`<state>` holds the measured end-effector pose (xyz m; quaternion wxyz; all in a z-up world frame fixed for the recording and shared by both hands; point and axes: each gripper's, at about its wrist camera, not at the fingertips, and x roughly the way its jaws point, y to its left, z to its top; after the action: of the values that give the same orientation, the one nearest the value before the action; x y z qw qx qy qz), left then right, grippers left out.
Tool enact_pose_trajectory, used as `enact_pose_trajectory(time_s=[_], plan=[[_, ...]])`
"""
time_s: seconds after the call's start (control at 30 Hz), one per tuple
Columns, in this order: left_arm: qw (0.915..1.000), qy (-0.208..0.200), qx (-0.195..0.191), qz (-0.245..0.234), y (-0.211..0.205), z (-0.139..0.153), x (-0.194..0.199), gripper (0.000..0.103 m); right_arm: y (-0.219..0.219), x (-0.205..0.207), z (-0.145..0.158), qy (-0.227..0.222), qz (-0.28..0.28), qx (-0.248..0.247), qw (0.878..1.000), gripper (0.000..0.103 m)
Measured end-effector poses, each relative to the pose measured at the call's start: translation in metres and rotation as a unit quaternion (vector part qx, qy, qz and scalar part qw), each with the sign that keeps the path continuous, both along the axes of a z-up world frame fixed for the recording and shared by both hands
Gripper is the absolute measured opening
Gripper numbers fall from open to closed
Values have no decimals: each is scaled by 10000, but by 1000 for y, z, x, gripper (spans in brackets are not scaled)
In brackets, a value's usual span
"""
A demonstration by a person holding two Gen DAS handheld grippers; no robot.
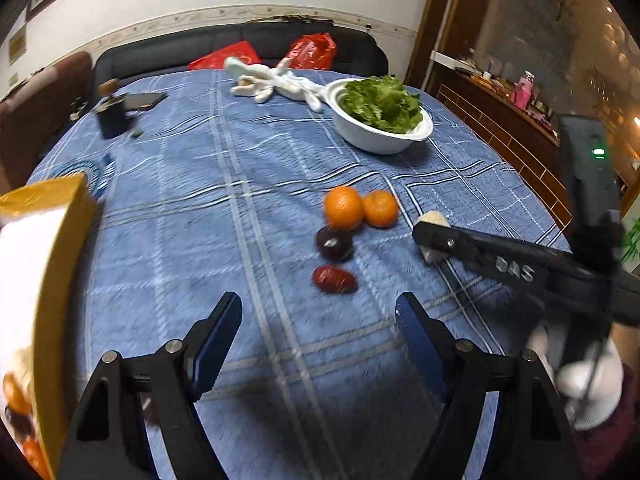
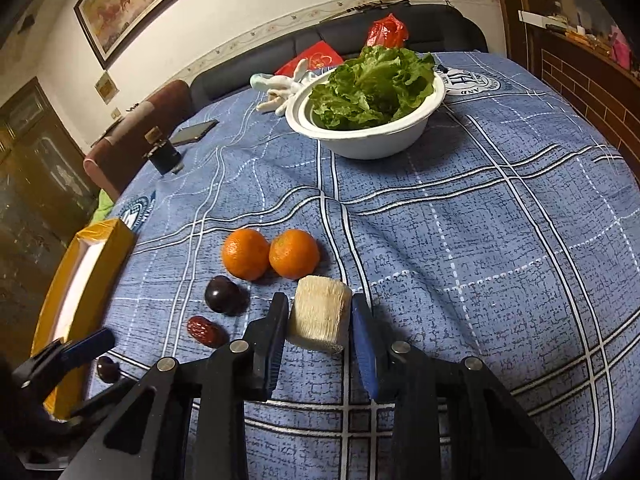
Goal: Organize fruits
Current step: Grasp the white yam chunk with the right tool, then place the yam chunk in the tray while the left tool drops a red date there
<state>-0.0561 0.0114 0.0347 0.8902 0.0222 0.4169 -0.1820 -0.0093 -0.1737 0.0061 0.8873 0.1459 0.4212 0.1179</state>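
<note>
Two oranges lie side by side mid-table, with a dark plum and a red date in front of them. They also show in the left wrist view: oranges, plum, date. My right gripper is shut on a pale fibrous sugarcane chunk, low over the cloth; it shows in the left view too. My left gripper is open and empty above the cloth, left of the fruits. A yellow box with fruit inside sits at the left.
A white bowl of lettuce stands at the back. White gloves, a phone and a dark small bottle lie far left. Another small dark fruit lies beside the box. Sofa with red bags behind.
</note>
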Motion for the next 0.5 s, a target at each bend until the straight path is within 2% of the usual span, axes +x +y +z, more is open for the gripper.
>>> enact_pose_trajectory(time_s=[0.3, 0.33, 0.43, 0.5], plan=[[9994, 312, 104, -129, -24, -26, 31, 77, -8, -2, 4, -10, -13, 215, 9998, 34], [9993, 308, 127, -138, -25, -27, 32, 70, -8, -3, 4, -12, -7, 235, 9997, 34], [9992, 156, 363, -10, -28, -27, 34, 31, -7, -3, 5, -19, -5, 228, 9997, 34], [9994, 153, 299, 43, -25, -27, 35, 31, -7, -2, 4, -4, -12, 223, 9998, 34]])
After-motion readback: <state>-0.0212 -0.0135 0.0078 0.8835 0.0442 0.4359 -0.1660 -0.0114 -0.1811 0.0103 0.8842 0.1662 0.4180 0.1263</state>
